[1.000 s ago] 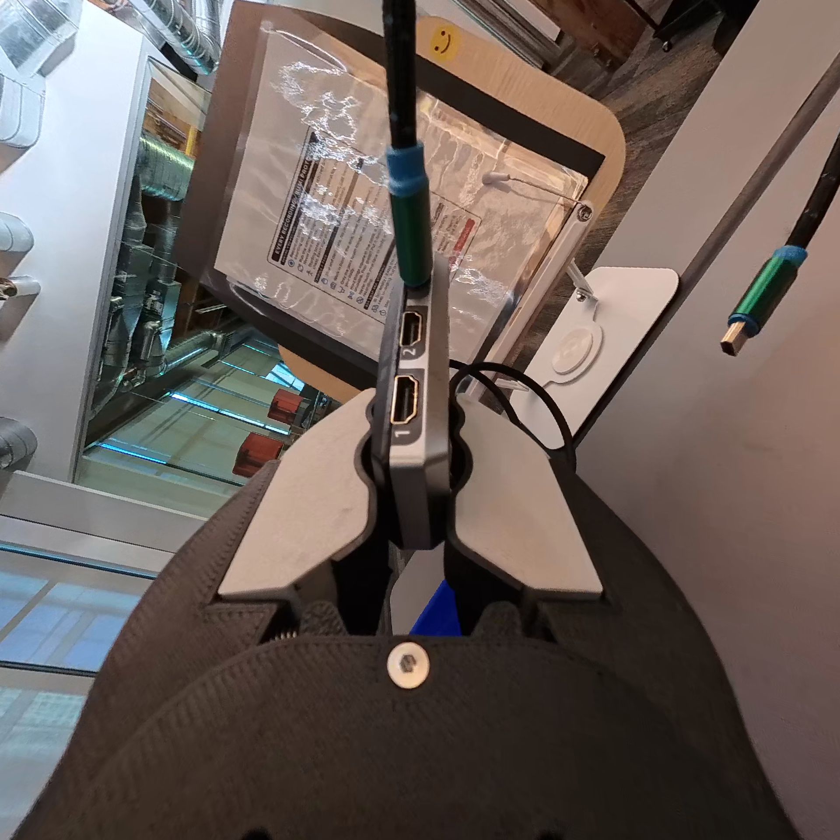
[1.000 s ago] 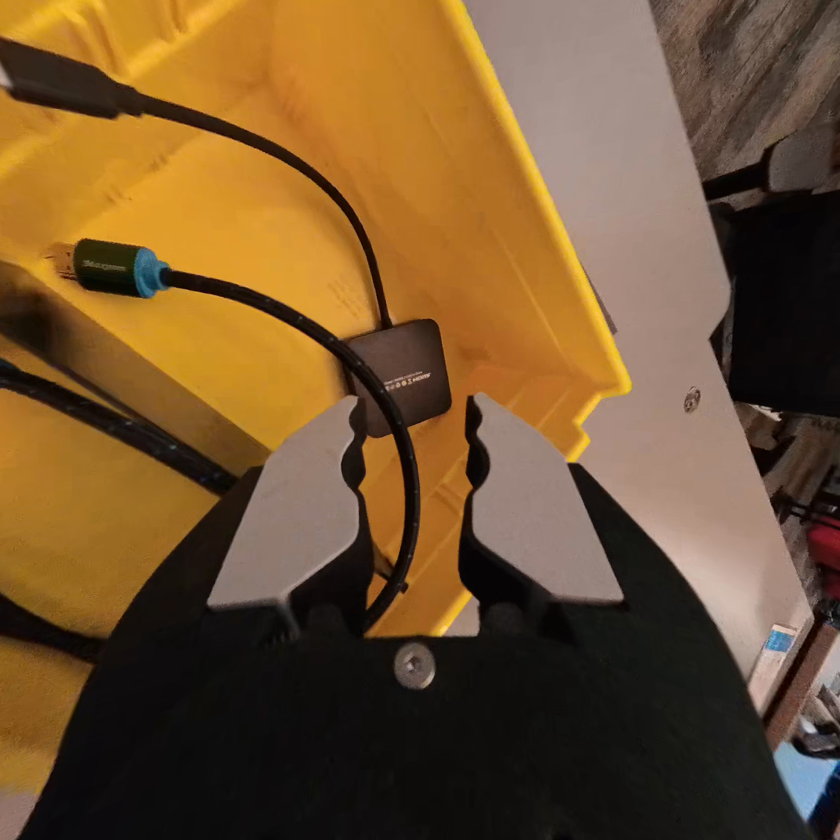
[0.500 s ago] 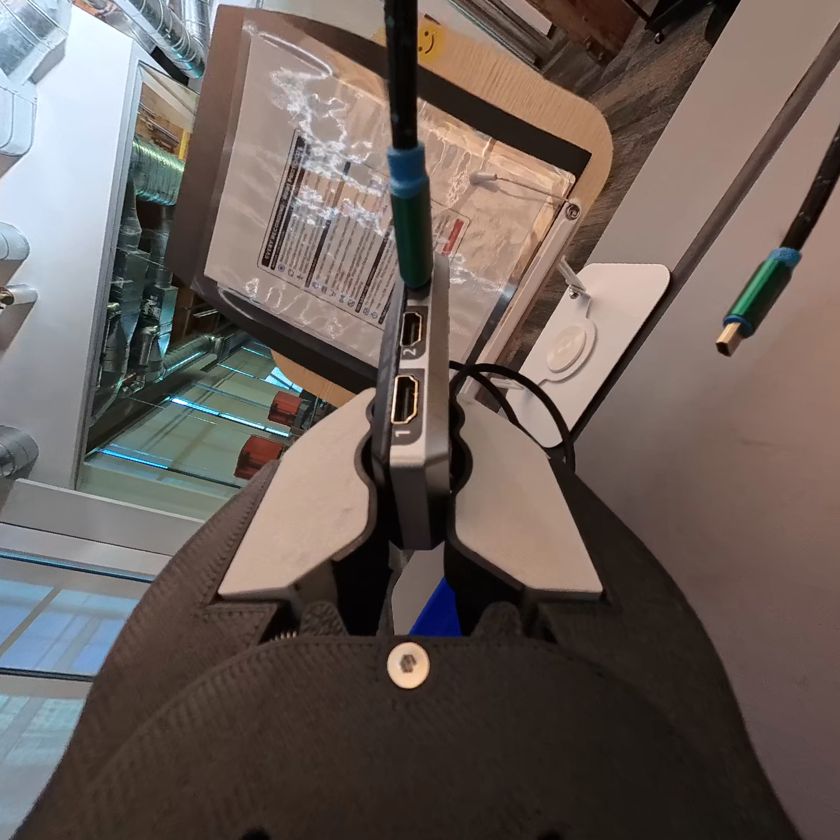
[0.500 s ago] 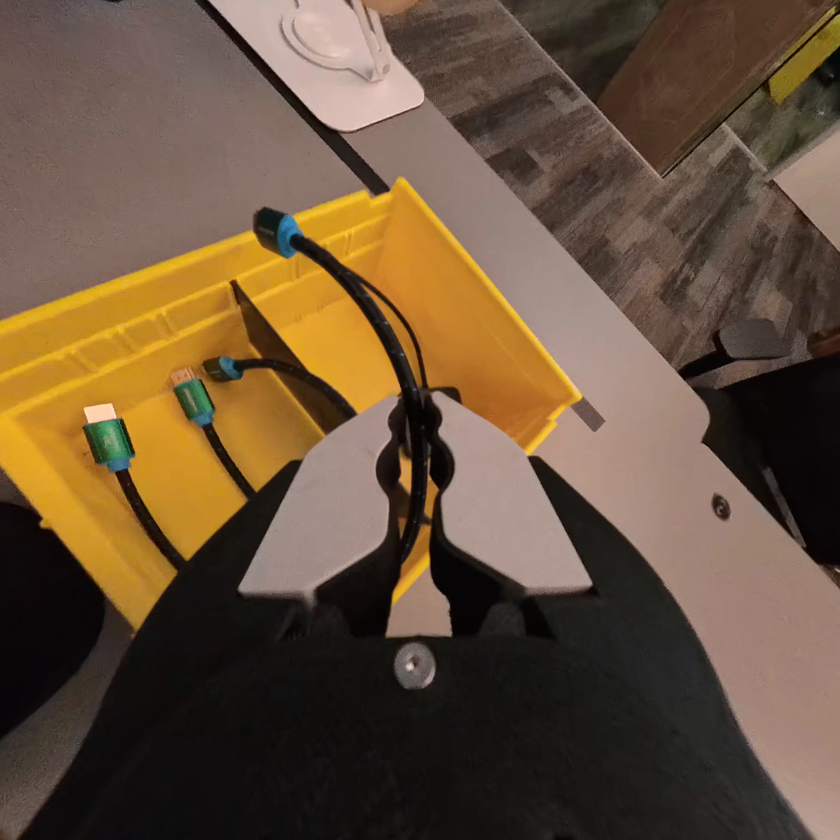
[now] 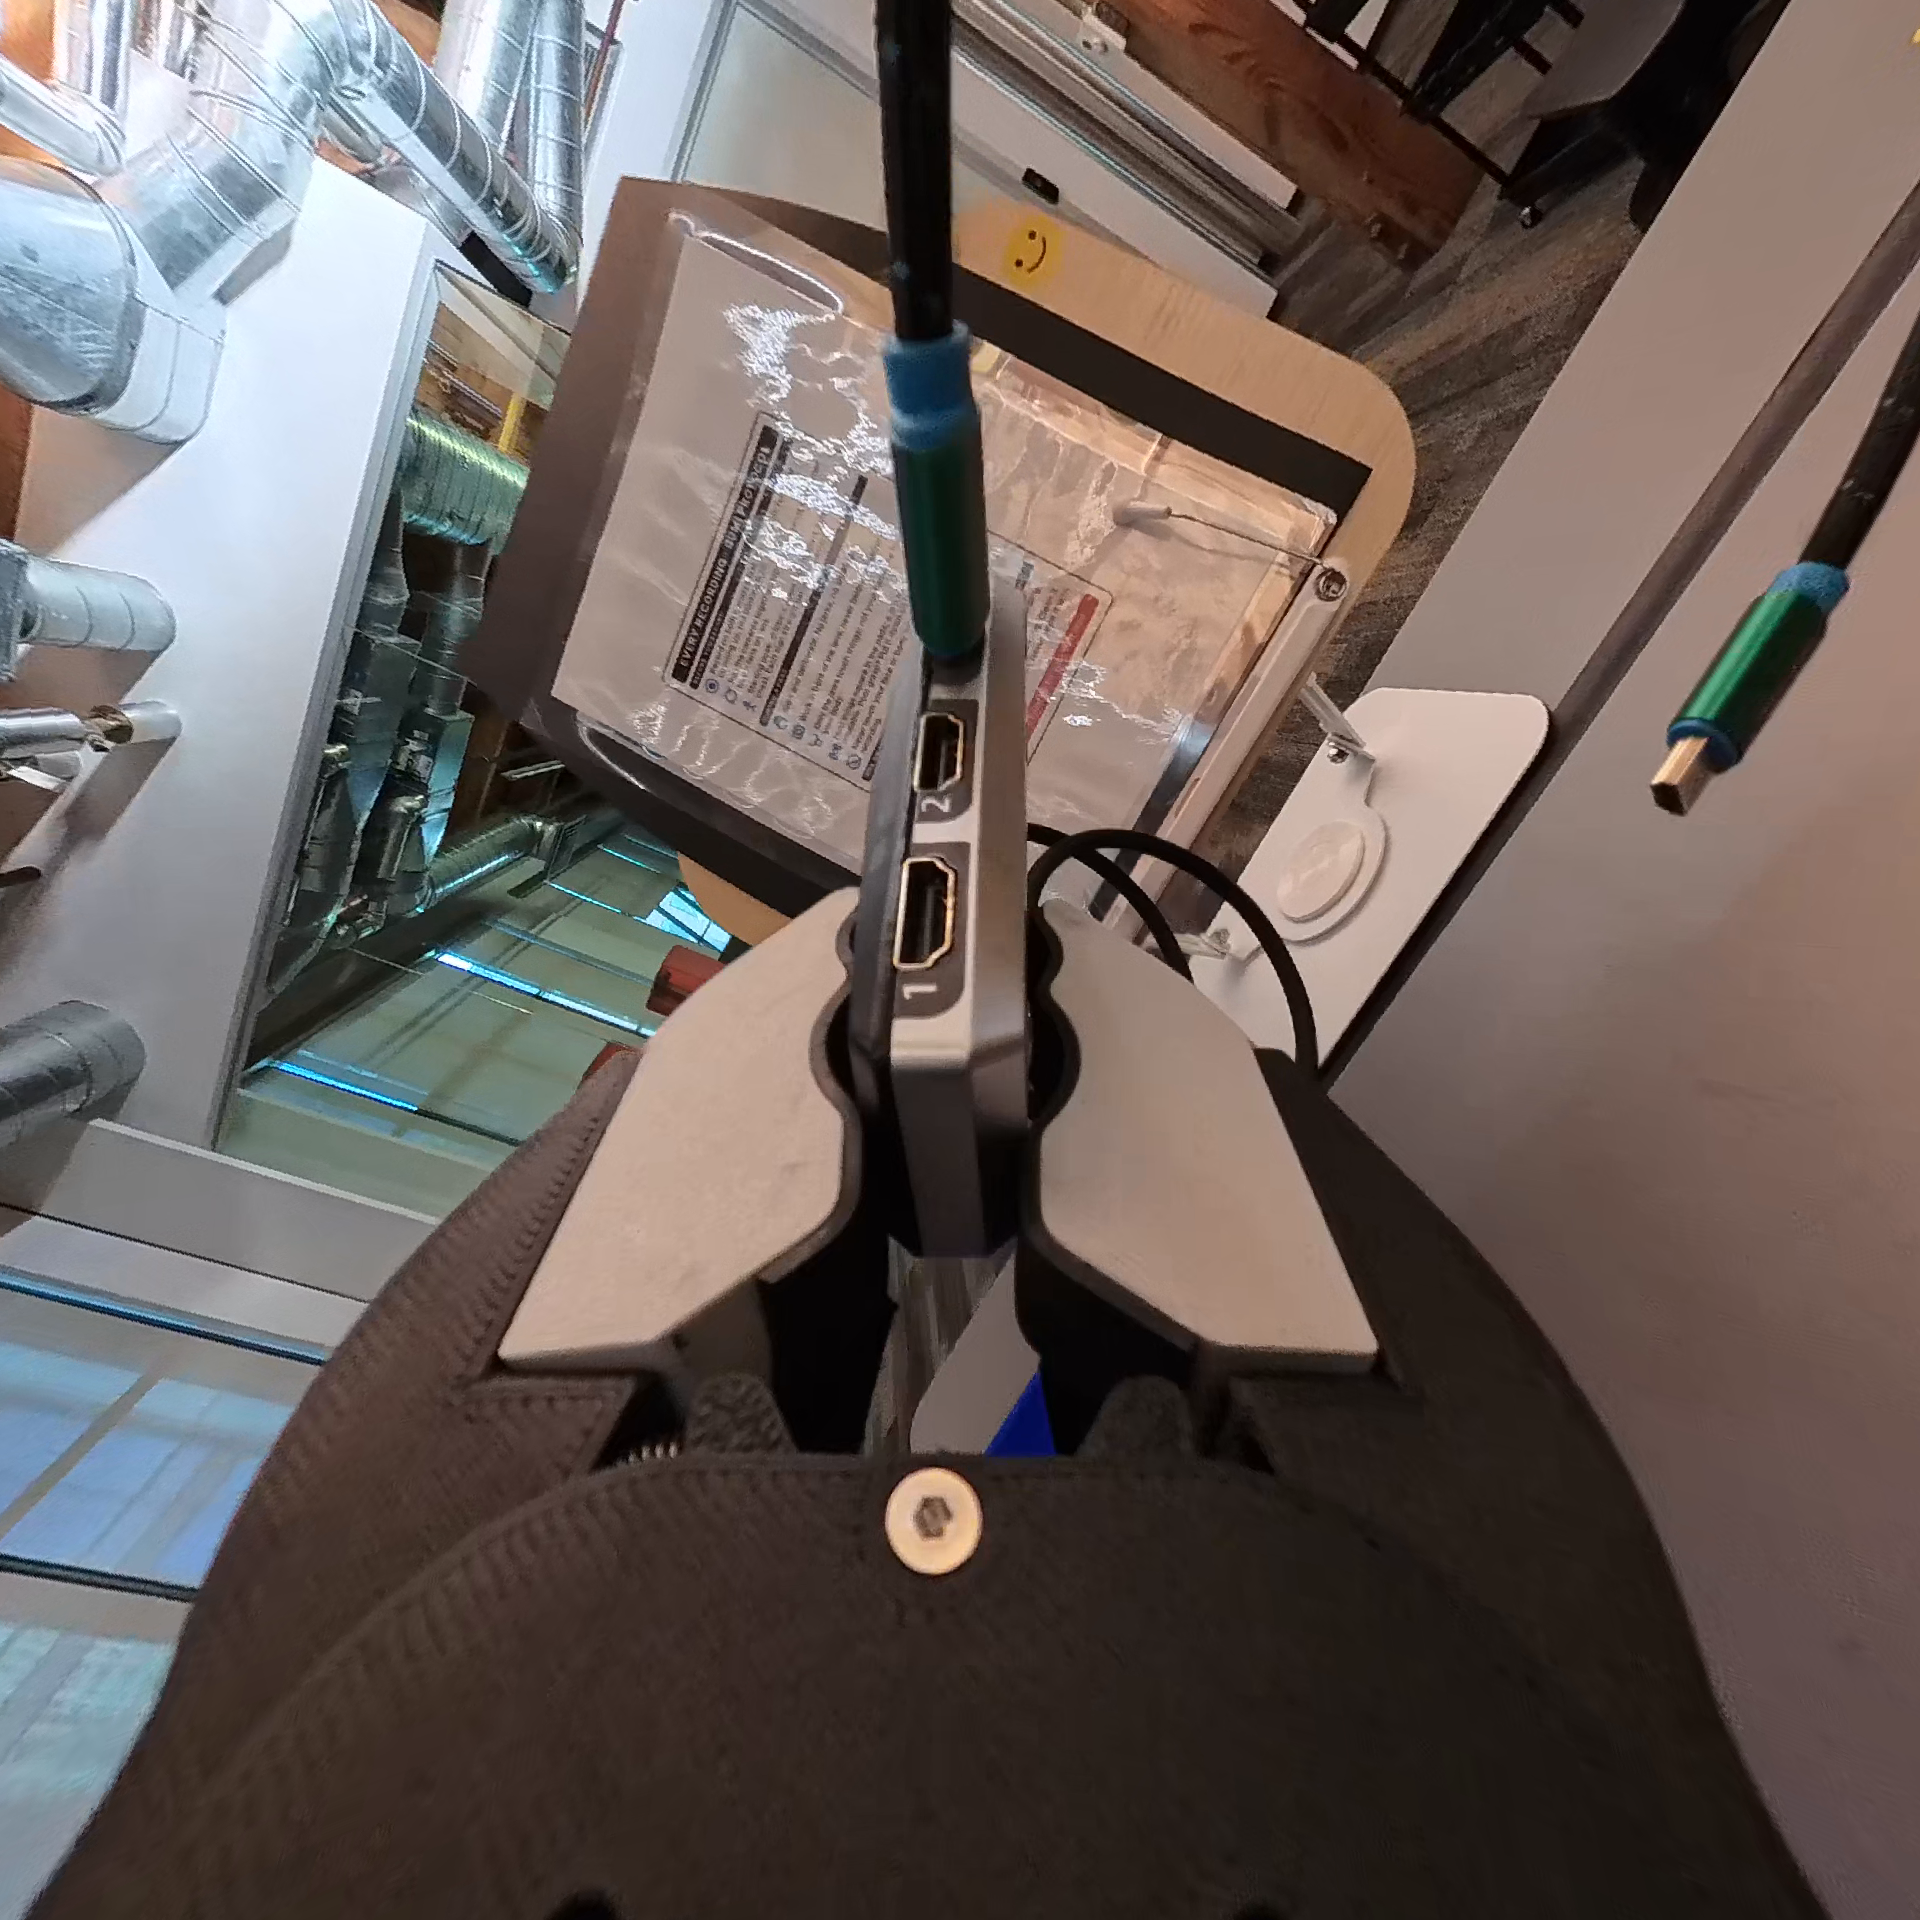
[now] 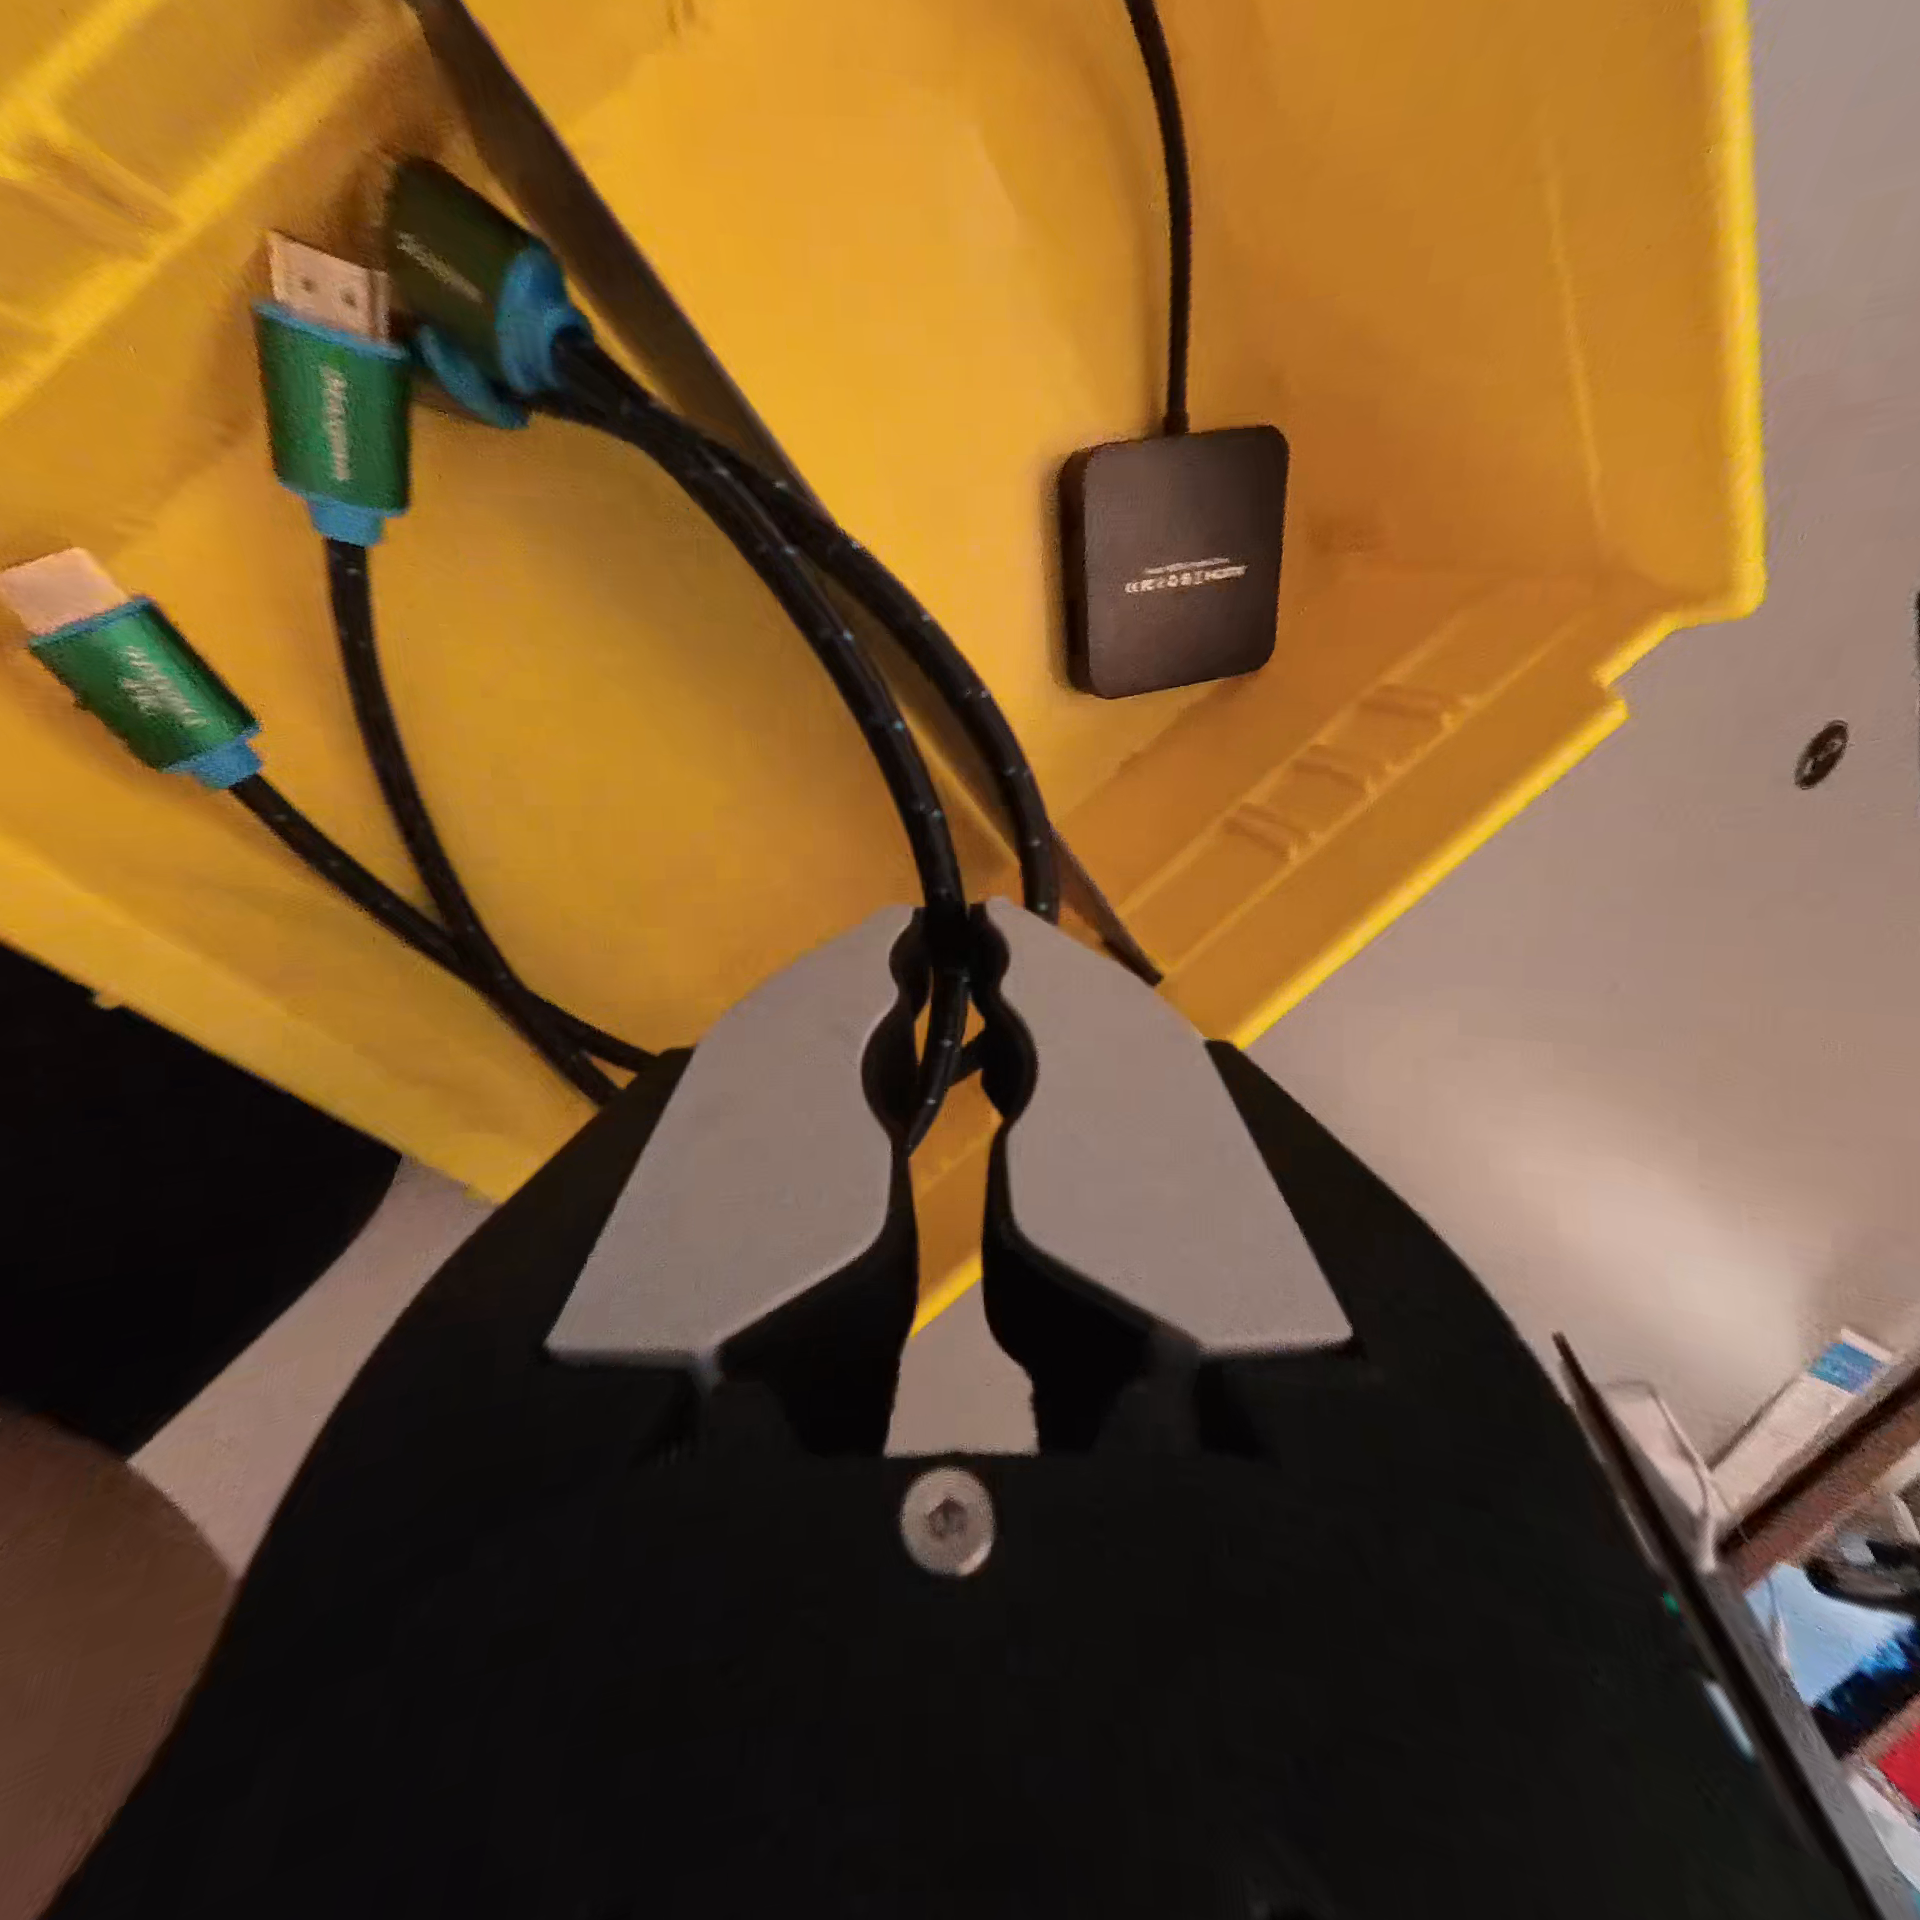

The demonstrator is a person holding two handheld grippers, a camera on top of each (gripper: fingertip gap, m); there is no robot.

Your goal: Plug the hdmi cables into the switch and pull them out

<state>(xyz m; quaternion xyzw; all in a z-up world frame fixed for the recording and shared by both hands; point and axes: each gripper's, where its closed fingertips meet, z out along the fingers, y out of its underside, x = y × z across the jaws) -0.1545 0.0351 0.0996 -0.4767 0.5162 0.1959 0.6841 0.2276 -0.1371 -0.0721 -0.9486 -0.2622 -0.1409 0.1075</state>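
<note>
My left gripper [image 5: 940, 966] is shut on the grey HDMI switch [image 5: 940, 1101], held edge-on with its ports facing the camera. Ports 1 and 2 are empty. A green HDMI plug [image 5: 940, 530] with a black cable sits in the port above them. Another green plug [image 5: 1745, 675] hangs free at the right. My right gripper [image 6: 951, 925] is shut on a black braided cable [image 6: 894, 748] just over the yellow bin [image 6: 1403, 727]. The cable runs up-left toward three green plugs [image 6: 332, 416] lying in the bin.
A black square box [image 6: 1174, 561] with a thin cable lies in the bin's right compartment, past a dark divider [image 6: 665, 312]. The bin stands on a grey table [image 6: 1558, 1039]. A sign stand [image 5: 1143, 623] on a white base [image 5: 1403, 790] rises behind the switch.
My right gripper was open over the bin a second ago, shut on the black cable and rose with it, and is now close over the bin again. My left gripper holds the switch almost unmoved.
</note>
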